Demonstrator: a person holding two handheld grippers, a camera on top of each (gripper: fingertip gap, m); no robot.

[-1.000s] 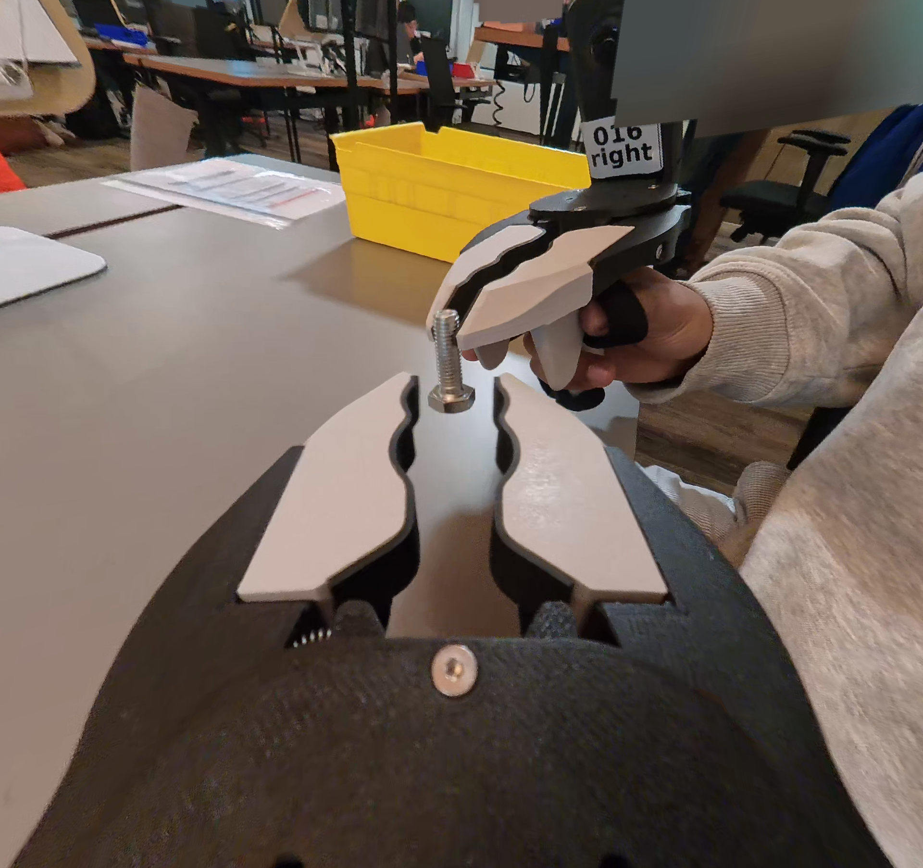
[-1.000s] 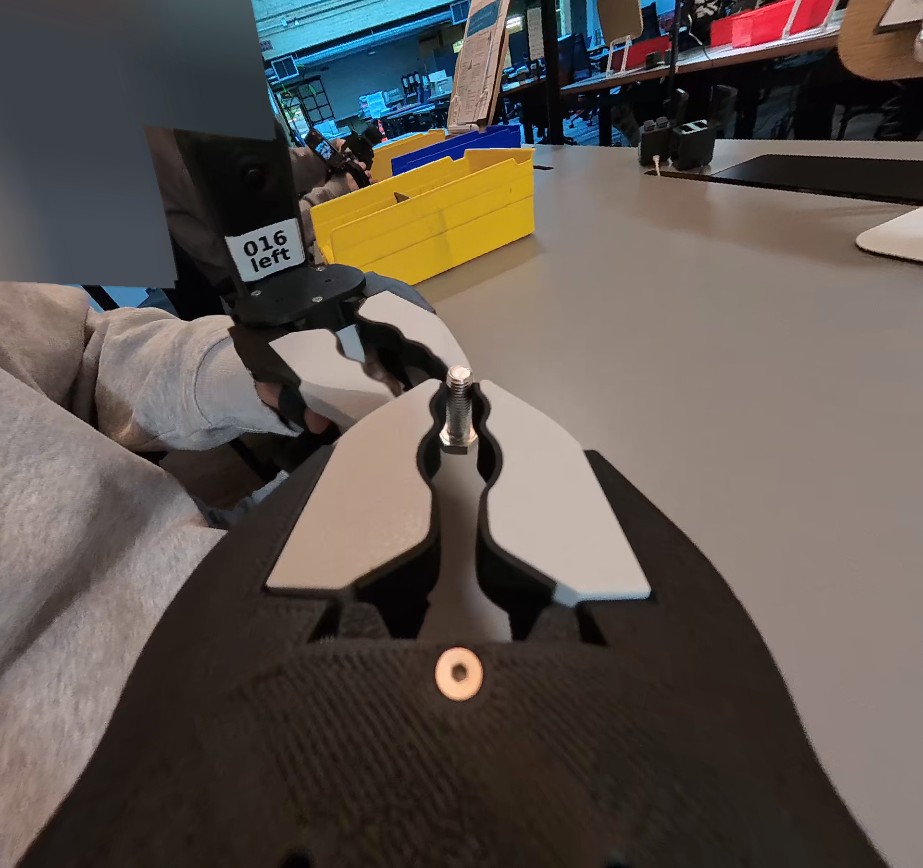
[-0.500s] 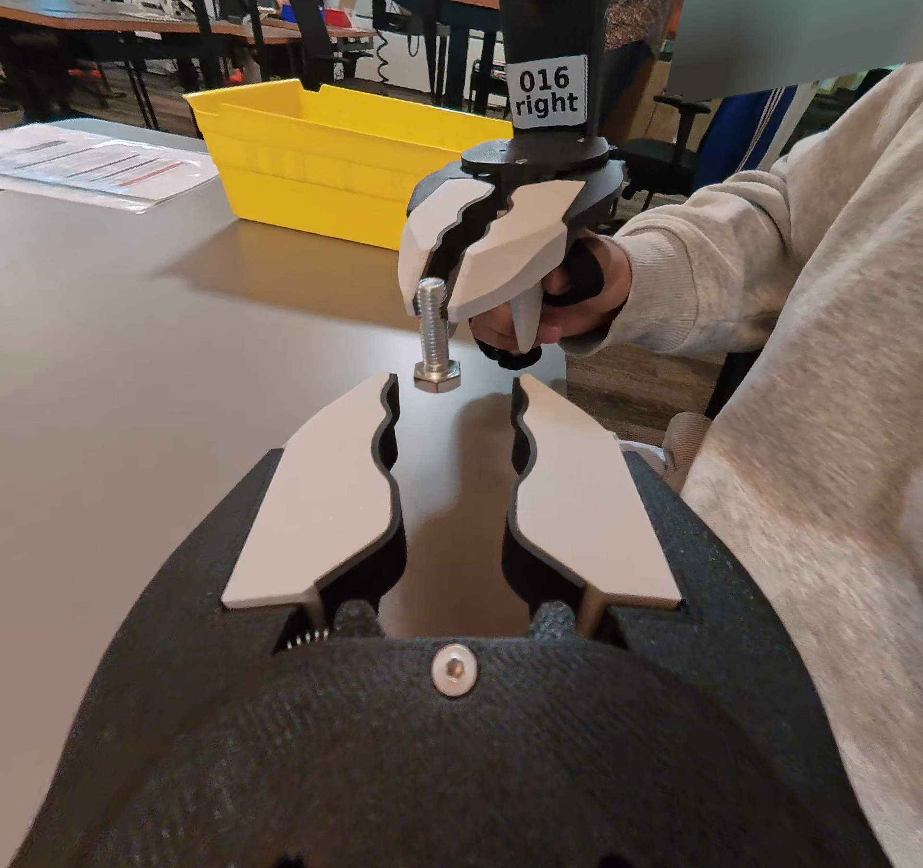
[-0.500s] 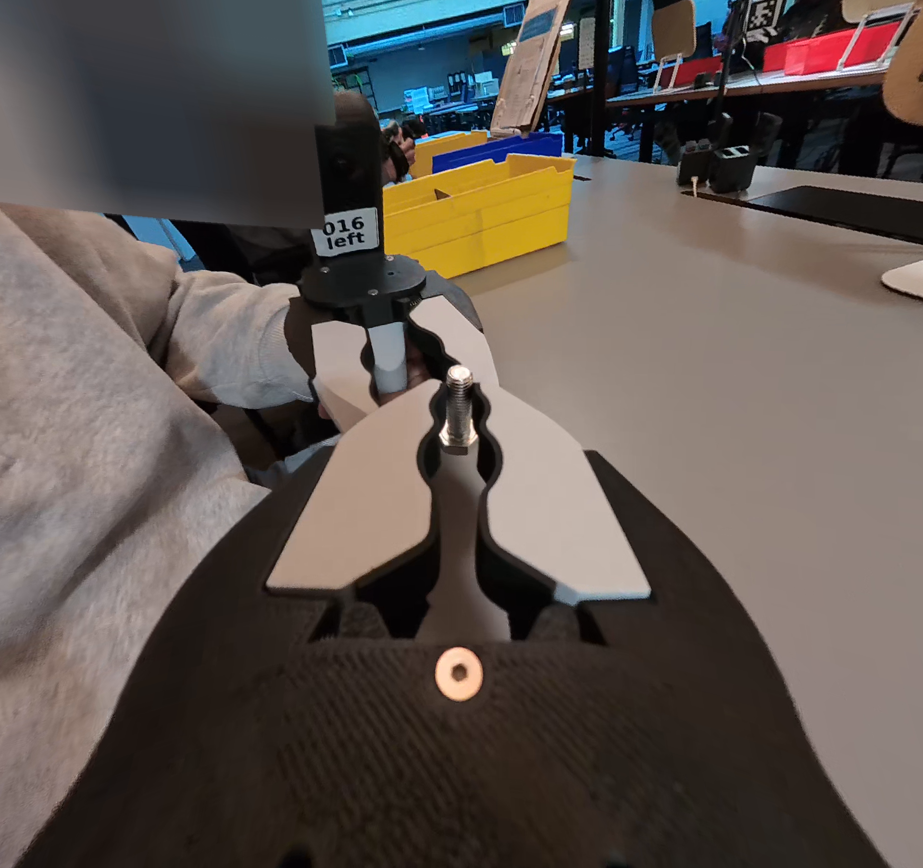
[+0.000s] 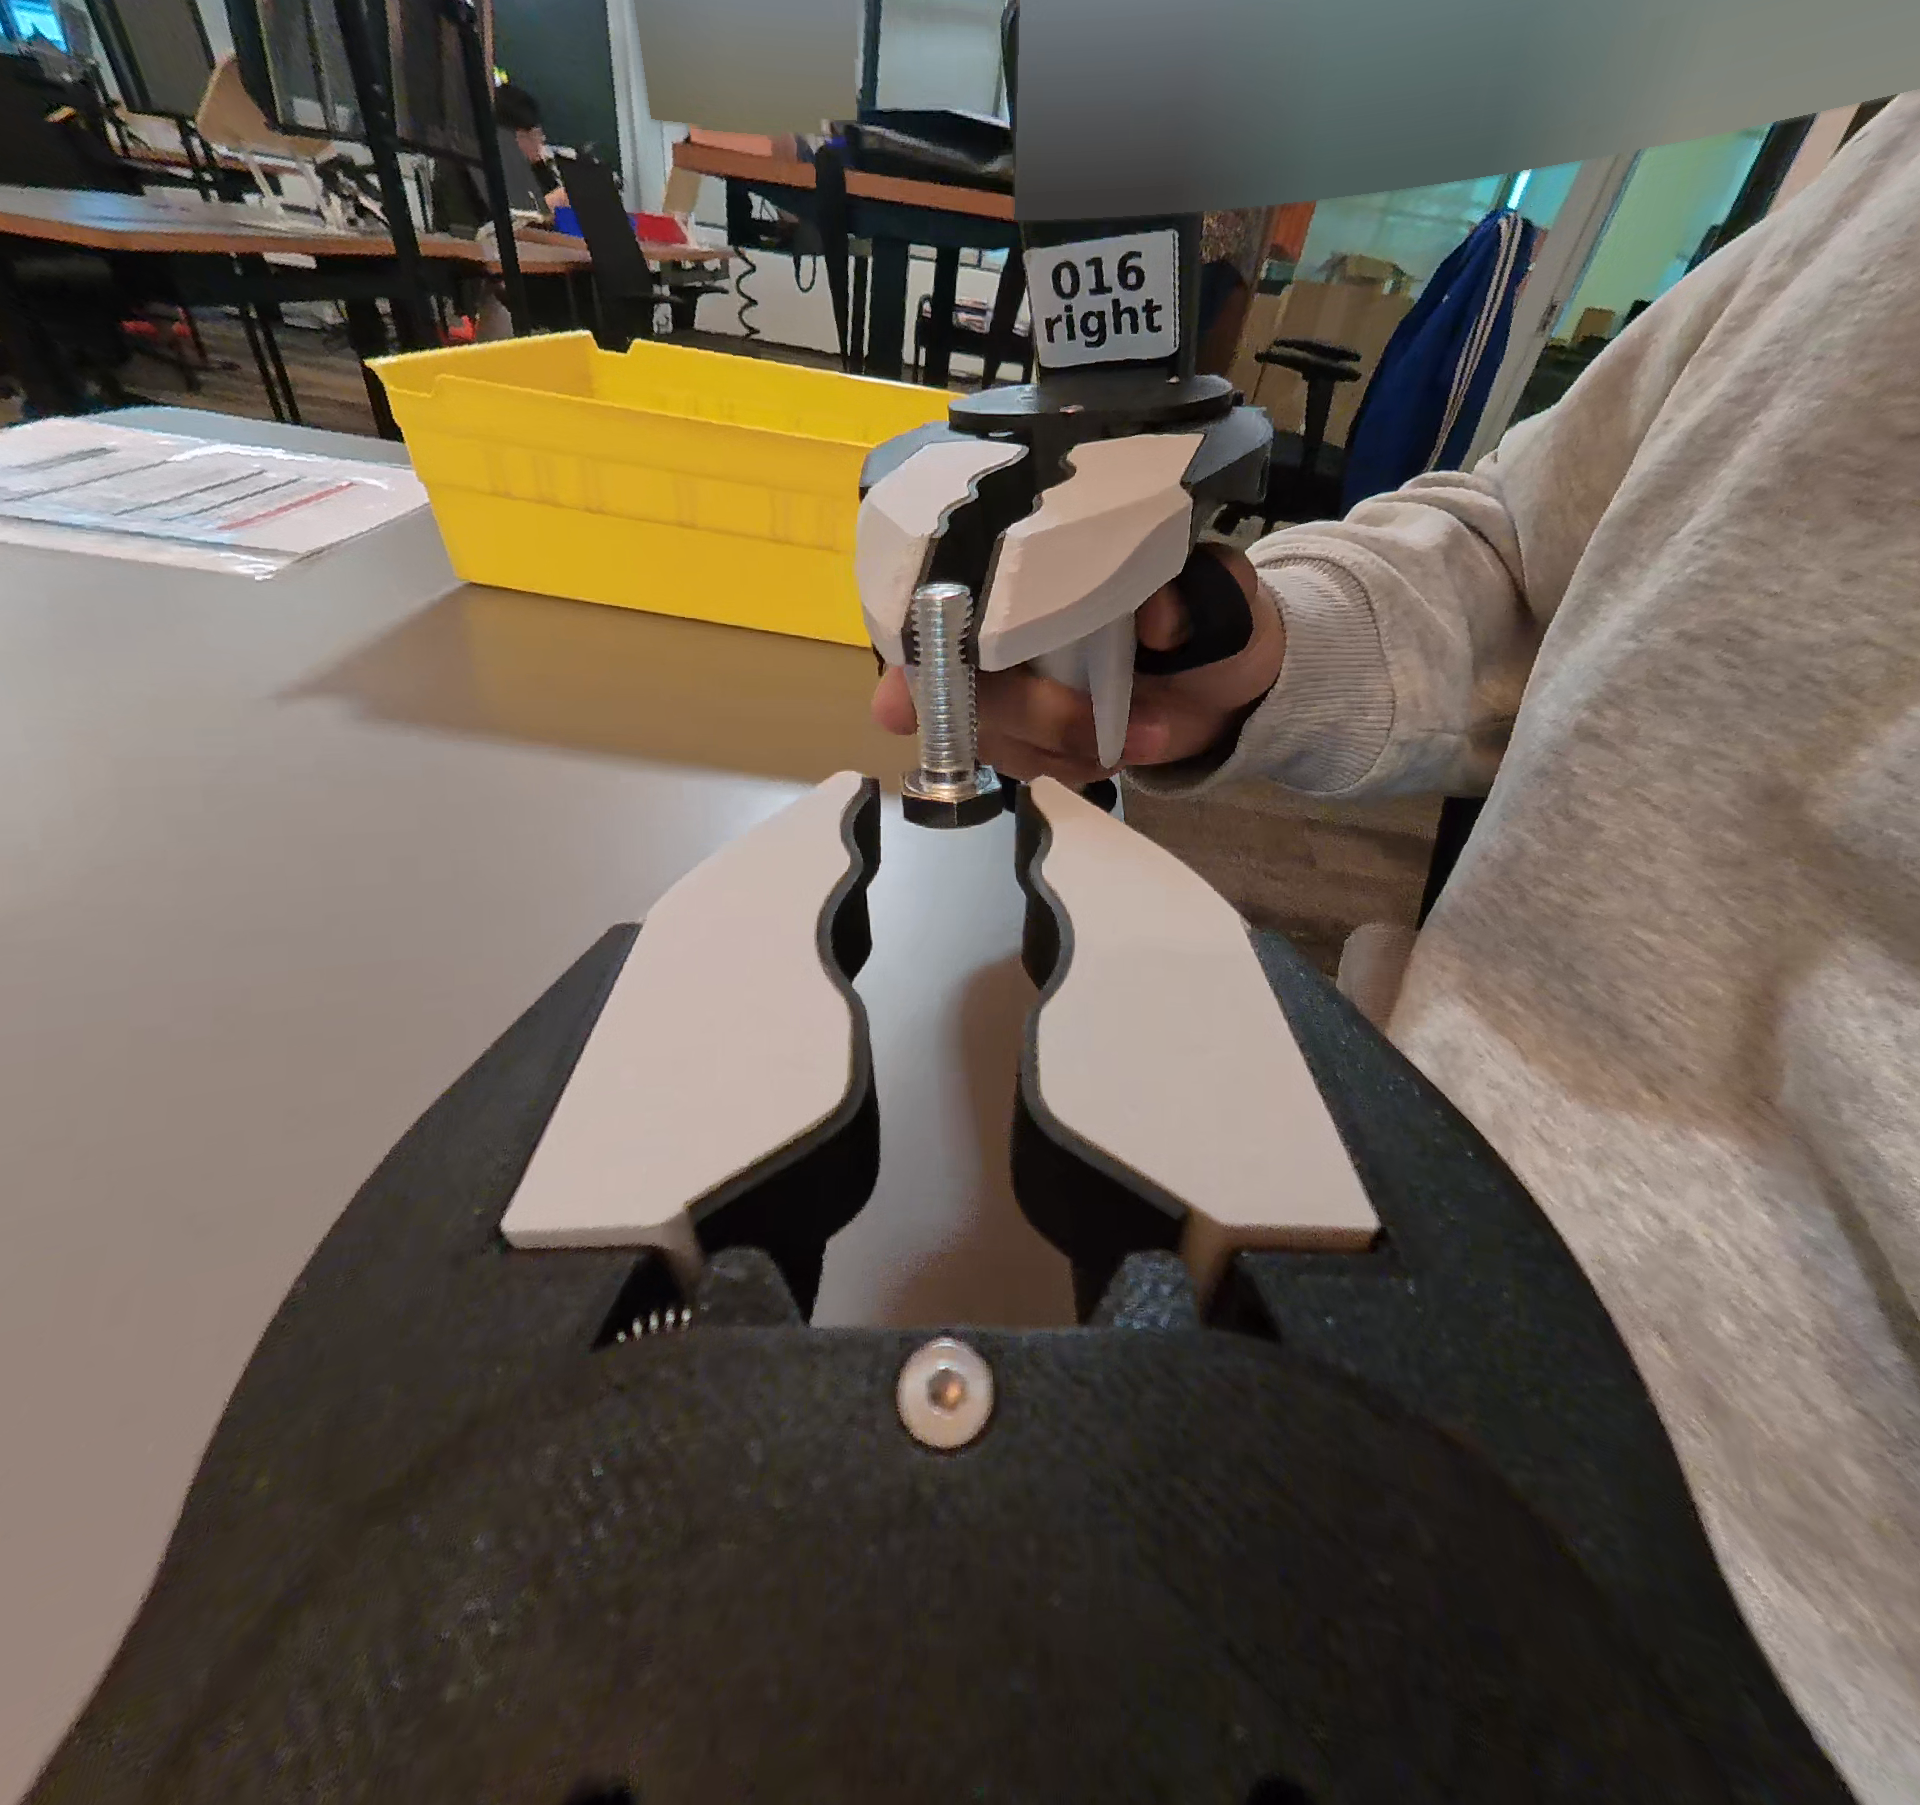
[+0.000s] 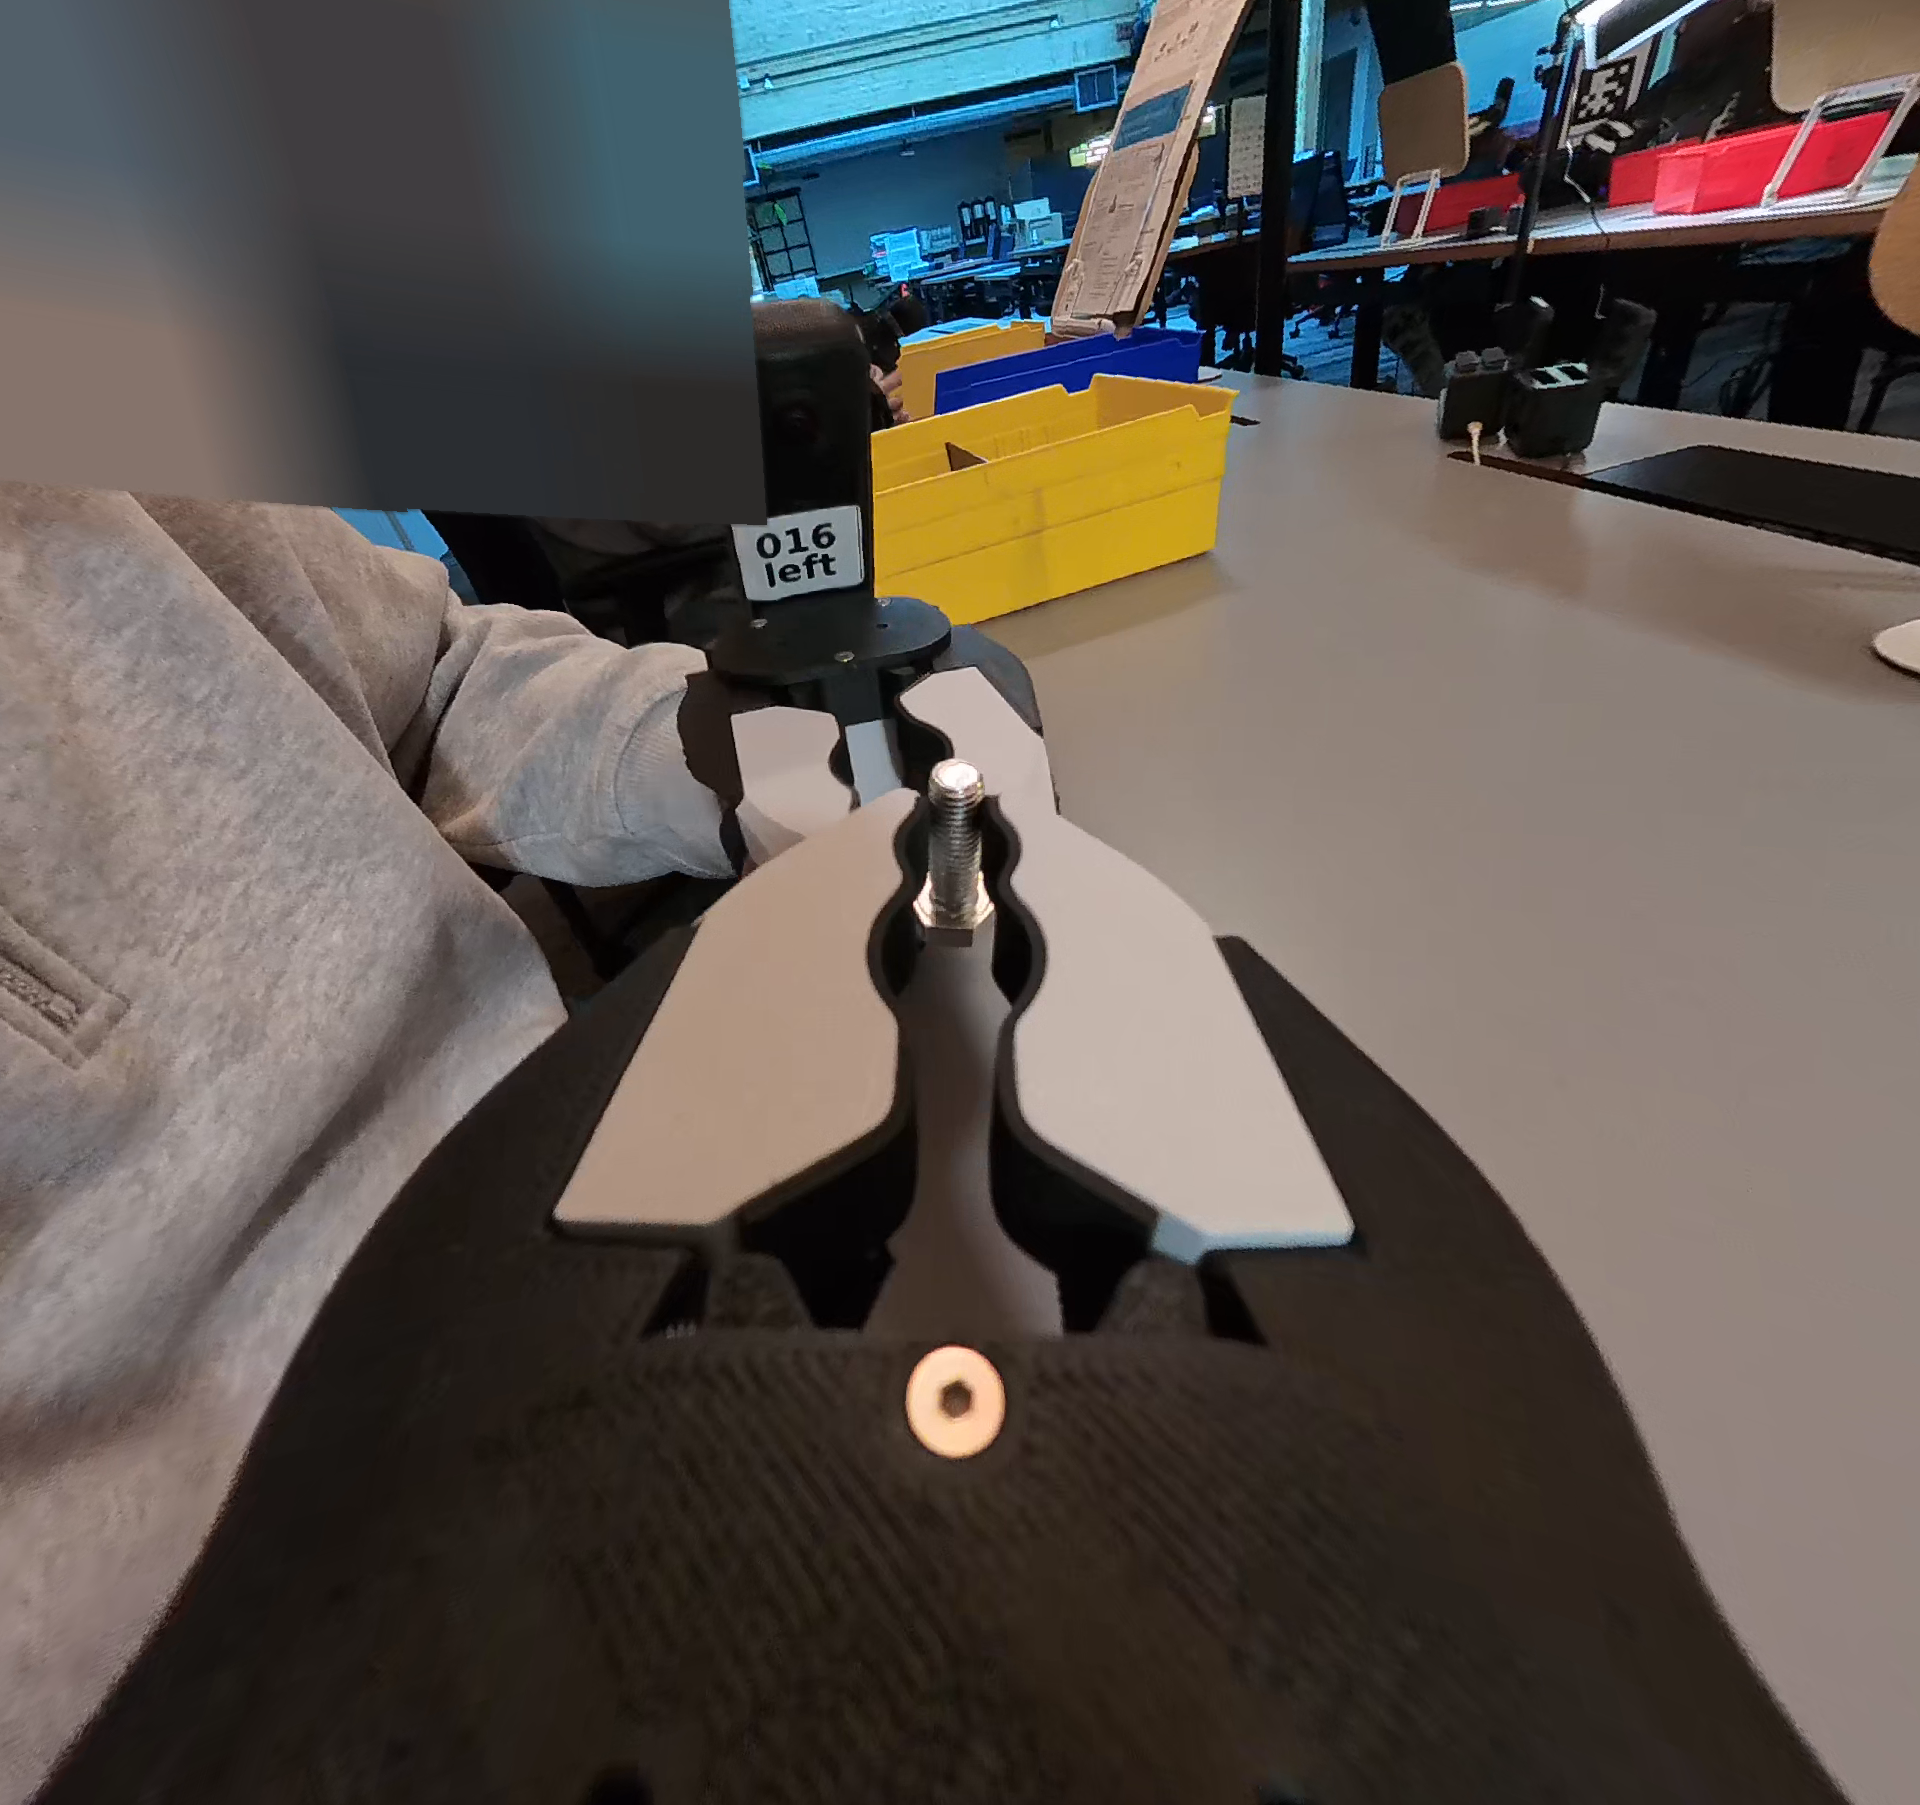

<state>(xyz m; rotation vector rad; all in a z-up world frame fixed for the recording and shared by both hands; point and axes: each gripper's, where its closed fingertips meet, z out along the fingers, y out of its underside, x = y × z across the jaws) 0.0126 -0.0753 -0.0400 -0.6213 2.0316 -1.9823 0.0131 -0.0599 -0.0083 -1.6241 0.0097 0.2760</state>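
Note:
My right gripper [image 6: 956, 820] is shut on a silver hex bolt [image 6: 954, 862], gripping the threaded shank. The bolt stands upright, head down, thread up, just above the grey table [image 6: 1455, 820]. In the left wrist view the bolt [image 5: 940, 695] hangs from the right gripper [image 5: 951, 633], which a hand in a grey sleeve holds. My left gripper [image 5: 945, 810] is open, its fingertips on either side of the bolt's hex head with a small gap on each side. In the right wrist view the left gripper [image 6: 873, 779] sits right behind the bolt.
A yellow bin [image 5: 644, 508] stands on the table beyond the grippers and also shows in the right wrist view [image 6: 1049, 508], with a blue bin [image 6: 1070, 368] behind it. Printed sheets [image 5: 177, 498] lie far left. A black mat [image 6: 1766, 498] and small black blocks [image 6: 1517, 405] lie far right. Left and right tips are no more than a few centimetres apart.
The left gripper has moved up to the bolt and its jaws have narrowed around the hex head. The right gripper still holds the bolt and now faces the left gripper squarely.

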